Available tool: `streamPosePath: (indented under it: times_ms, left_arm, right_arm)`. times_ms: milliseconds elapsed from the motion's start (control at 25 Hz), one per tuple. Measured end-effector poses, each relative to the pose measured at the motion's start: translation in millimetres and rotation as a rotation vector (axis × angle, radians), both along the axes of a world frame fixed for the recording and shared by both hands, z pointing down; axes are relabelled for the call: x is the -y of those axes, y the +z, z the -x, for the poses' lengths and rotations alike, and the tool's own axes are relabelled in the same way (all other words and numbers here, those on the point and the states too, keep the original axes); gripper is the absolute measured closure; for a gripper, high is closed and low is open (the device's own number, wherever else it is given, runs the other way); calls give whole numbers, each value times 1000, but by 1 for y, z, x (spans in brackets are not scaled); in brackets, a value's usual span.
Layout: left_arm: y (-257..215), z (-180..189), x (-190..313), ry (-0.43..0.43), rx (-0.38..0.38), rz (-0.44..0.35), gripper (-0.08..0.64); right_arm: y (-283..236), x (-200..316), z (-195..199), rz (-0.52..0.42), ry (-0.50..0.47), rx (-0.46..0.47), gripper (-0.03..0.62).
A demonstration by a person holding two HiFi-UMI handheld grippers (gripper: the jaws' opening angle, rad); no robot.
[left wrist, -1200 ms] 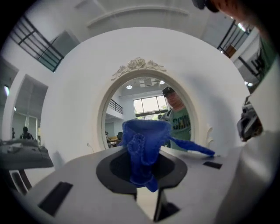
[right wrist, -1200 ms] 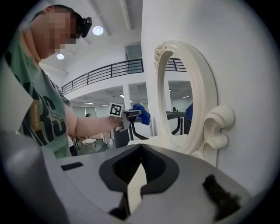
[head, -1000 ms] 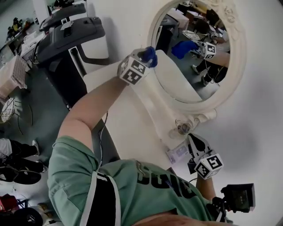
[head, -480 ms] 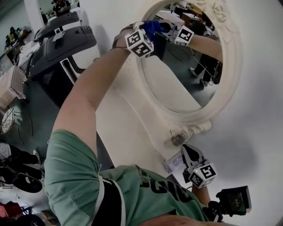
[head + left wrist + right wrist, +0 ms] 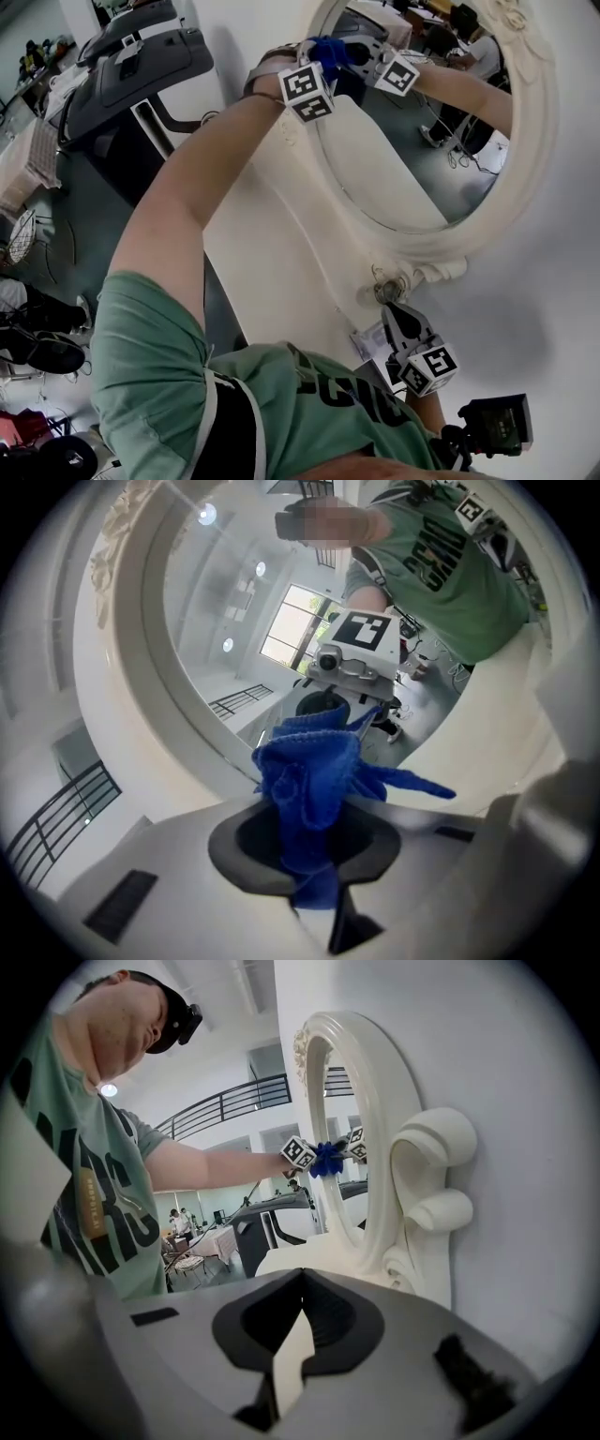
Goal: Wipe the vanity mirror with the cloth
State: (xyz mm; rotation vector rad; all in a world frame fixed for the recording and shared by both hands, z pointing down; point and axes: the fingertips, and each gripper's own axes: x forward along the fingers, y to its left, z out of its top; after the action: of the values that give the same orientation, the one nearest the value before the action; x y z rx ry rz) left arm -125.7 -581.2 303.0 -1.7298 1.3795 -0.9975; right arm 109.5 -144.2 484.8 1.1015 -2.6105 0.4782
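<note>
Since the oval vanity mirror (image 5: 412, 169) runs lengthwise from its scrolled foot near the person to its far end, the relation that matters is where the cloth sits along that line. It sits at the far end, on the left side of the glass, just inside the carved cream frame (image 5: 539, 141).

The left gripper (image 5: 317, 67) is raised there on an outstretched arm. Its jaws pinch a bunched blue cloth (image 5: 309, 780), which sticks out forward between them. In the left gripper view the cloth's front folds run into their own reflection, with the mirrored gripper right behind. From that I judge the cloth to be pressed against the glass, not held off it.

Nearly all of the glass lies from the cloth toward the near end and across to the right rim. A wiping stroke would therefore most likely travel down the long axis toward the person, or sweep sideways across the short one.

The left gripper is the one at work and by far the nearer to the glass. The right gripper (image 5: 394, 319) hangs low at the near end, just beside the scrolled foot of the frame and above the white vanity top (image 5: 272, 272). Its jaws are pressed together with nothing between them, and it is well apart from the cloth.

The frame's raised inner lip lies just beside the cloth. A stroke that drifts left could snag the folds on it.
</note>
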Motion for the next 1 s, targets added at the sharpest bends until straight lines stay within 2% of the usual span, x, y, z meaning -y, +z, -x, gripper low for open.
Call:
streamPosePath:
  times_ms: [160, 360, 480, 600, 720, 1000]
  left_arm:
    - [78, 3, 4, -31, -36, 101, 477]
    - [172, -18, -25, -23, -68, 251, 475]
    - [212, -38, -50, 7, -100, 347, 474]
    - [251, -68, -85, 80, -71, 431, 472]
    - [274, -94, -117, 143, -44, 475, 474]
    - [290, -139, -159, 249, -113, 595, 480]
  right_arm:
    - [9, 8, -2, 20, 8, -1, 580]
    - [15, 2, -4, 47, 16, 0, 580]
    - [17, 0, -2, 60, 15, 4, 580]
    - [17, -1, 2, 73, 9, 13, 580]
    - [16, -2, 8, 78, -4, 27, 580]
    - [14, 0, 13, 87, -14, 55, 580]
